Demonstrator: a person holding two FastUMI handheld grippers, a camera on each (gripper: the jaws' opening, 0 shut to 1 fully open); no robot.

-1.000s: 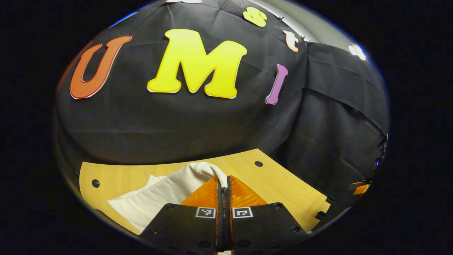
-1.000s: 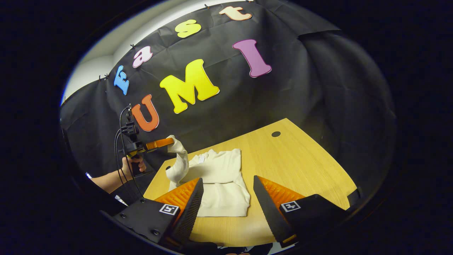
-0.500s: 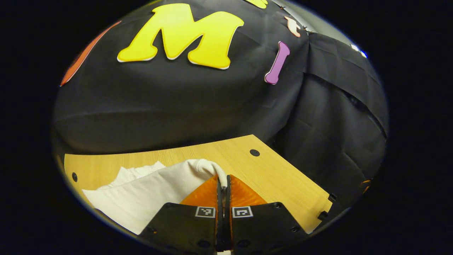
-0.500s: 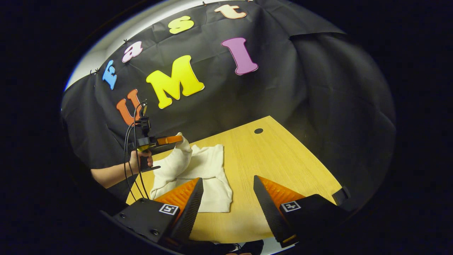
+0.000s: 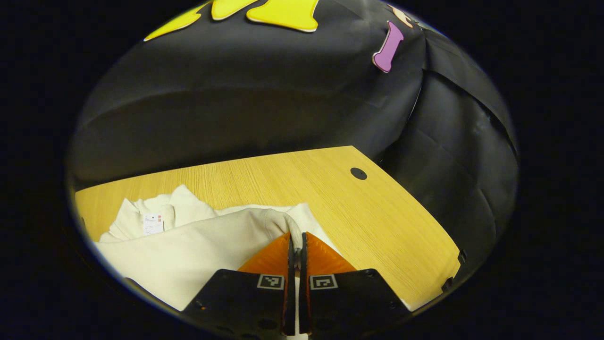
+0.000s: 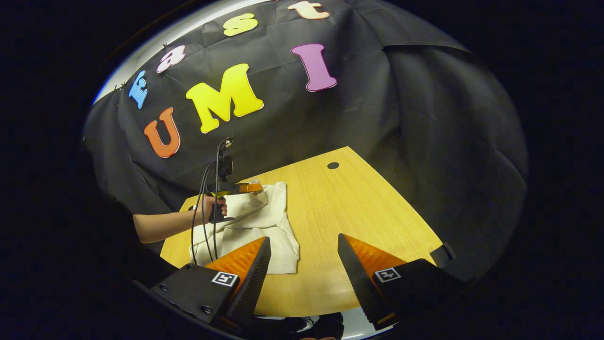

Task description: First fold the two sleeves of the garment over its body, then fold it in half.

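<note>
Left tool (image 5: pixel 296 243): clamped on sleeve cuff (image 5: pixel 283 224), carrying it over sweater (image 5: pixel 188 245) body for folding. Right tool (image 6: pixel 302 255): wide, idle above worktop (image 6: pixel 358 212).

We can read no text. A small white tag (image 5: pixel 152 224) sits inside the garment's (image 5: pixel 188 245) collar, ahead and left of the left tool (image 5: pixel 296 245); its print is too small to make out. Square black-and-white marker codes (image 5: pixel 270 282) sit on the tool body, one behind each finger.
</note>
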